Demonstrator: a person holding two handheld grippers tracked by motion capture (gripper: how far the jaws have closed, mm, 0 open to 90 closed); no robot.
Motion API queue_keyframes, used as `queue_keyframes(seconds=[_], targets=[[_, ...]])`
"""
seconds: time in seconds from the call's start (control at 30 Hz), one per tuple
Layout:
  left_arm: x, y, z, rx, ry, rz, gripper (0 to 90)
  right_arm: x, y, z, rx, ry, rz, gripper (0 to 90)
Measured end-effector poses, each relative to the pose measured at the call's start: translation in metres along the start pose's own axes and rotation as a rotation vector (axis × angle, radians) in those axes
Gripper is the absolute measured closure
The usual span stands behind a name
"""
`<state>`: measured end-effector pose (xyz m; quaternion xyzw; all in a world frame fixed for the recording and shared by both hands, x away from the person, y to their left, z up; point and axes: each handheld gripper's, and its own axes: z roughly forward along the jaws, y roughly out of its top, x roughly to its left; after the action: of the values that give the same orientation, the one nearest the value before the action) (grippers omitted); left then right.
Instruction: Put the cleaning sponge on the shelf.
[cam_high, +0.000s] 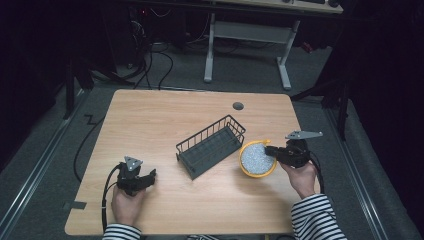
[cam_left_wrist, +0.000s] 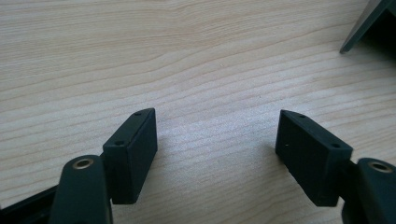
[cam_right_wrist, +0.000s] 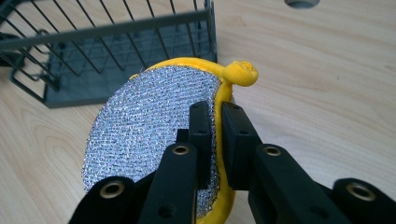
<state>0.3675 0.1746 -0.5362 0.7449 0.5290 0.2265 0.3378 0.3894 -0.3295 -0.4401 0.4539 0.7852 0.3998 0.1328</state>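
The round yellow scouring pad with a silver glitter mesh face (cam_right_wrist: 149, 130) sits near the right edge of the light wooden table (cam_high: 165, 115), just right of the dark grey wire basket (cam_high: 211, 145). Being round, it has no clear long axis; a small yellow hanging loop projects from its far rim. In the right gripper view its silver face is tilted up off the table. The right gripper (cam_right_wrist: 215, 123) has its jaws clamped on the pad's near rim. The left gripper (cam_left_wrist: 215, 140) rests low over bare wood at front left, jaws wide apart, holding nothing.
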Motion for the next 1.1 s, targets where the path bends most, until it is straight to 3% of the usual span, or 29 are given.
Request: queue_keyframes(seconds=[0.23, 0.6, 0.77, 1.1], targets=[[0.0, 0.0, 0.0, 0.0, -0.004, 0.001, 29.8, 0.004, 0.013, -0.006, -0.01, -0.007, -0.032, 83.5], [0.0, 0.0, 0.0, -0.001, -0.005, 0.004, 29.5, 0.01, 0.039, -0.015, -0.05, 0.019, -0.054, 83.5], [0.0, 0.0, 0.0, -0.001, -0.005, 0.004, 29.4, 0.011, 0.046, -0.013, -0.057, 0.039, -0.058, 83.5], [0.0, 0.0, 0.0, -0.001, -0.008, 0.001, 29.3, 0.027, 0.078, -0.002, -0.075, 0.073, -0.092, 83.5]])
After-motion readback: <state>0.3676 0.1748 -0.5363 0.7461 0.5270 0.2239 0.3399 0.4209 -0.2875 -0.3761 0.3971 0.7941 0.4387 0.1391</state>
